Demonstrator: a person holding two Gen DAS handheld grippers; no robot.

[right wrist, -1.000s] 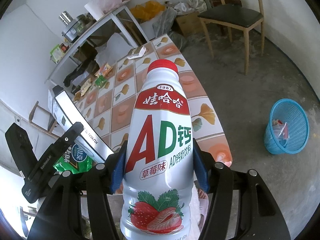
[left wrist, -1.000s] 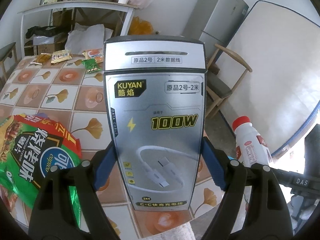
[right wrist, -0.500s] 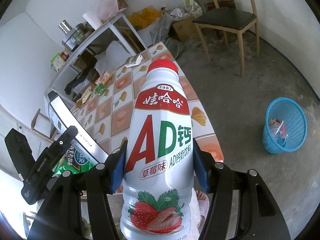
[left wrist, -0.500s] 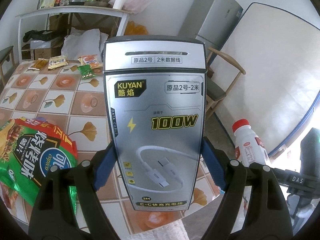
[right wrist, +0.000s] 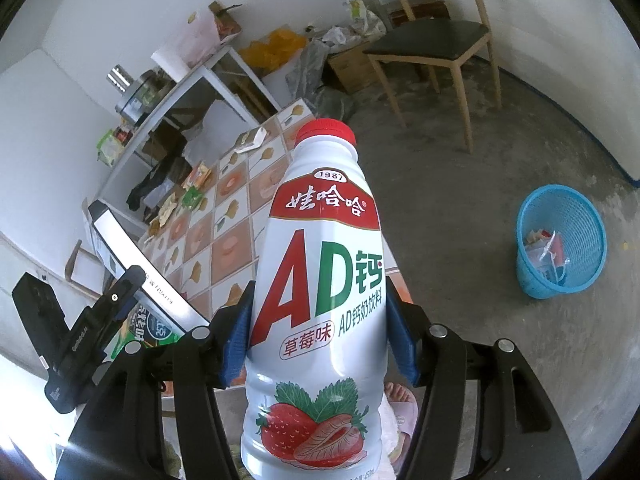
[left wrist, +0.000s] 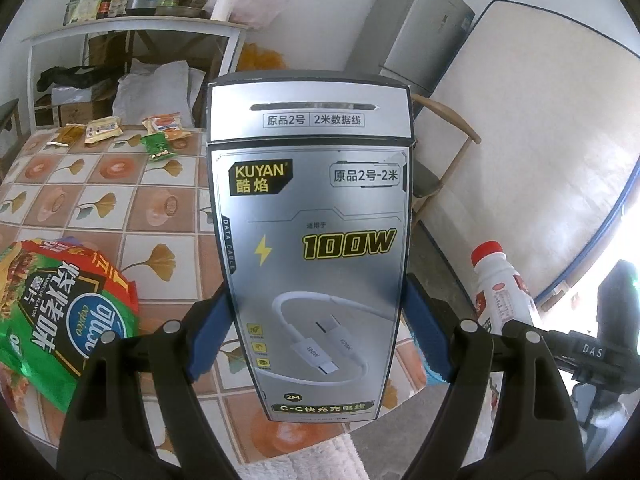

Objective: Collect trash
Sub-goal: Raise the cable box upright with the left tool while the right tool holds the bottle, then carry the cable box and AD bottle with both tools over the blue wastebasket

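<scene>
My left gripper point(left wrist: 316, 332) is shut on a silver cable box point(left wrist: 312, 248) and holds it upright above the tiled table point(left wrist: 132, 200). My right gripper point(right wrist: 320, 332) is shut on a white milk bottle point(right wrist: 320, 300) with a red cap, held upright in the air. The bottle also shows in the left wrist view point(left wrist: 502, 292), and the box shows at the left of the right wrist view point(right wrist: 132, 264). A blue trash basket point(right wrist: 560, 240) with some wrappers in it stands on the floor to the right.
A green and red snack bag point(left wrist: 60, 312) lies on the near left of the table. Several small snack packets point(left wrist: 132, 132) lie at its far end. A wooden chair point(right wrist: 436, 48), a white shelf point(left wrist: 132, 36) and a grey fridge point(left wrist: 416, 32) stand beyond.
Both grippers have tilted and shifted slightly with their loads; the table appears lower in the left view. The basket has drifted a little in the right view. Both grips are unchanged.
</scene>
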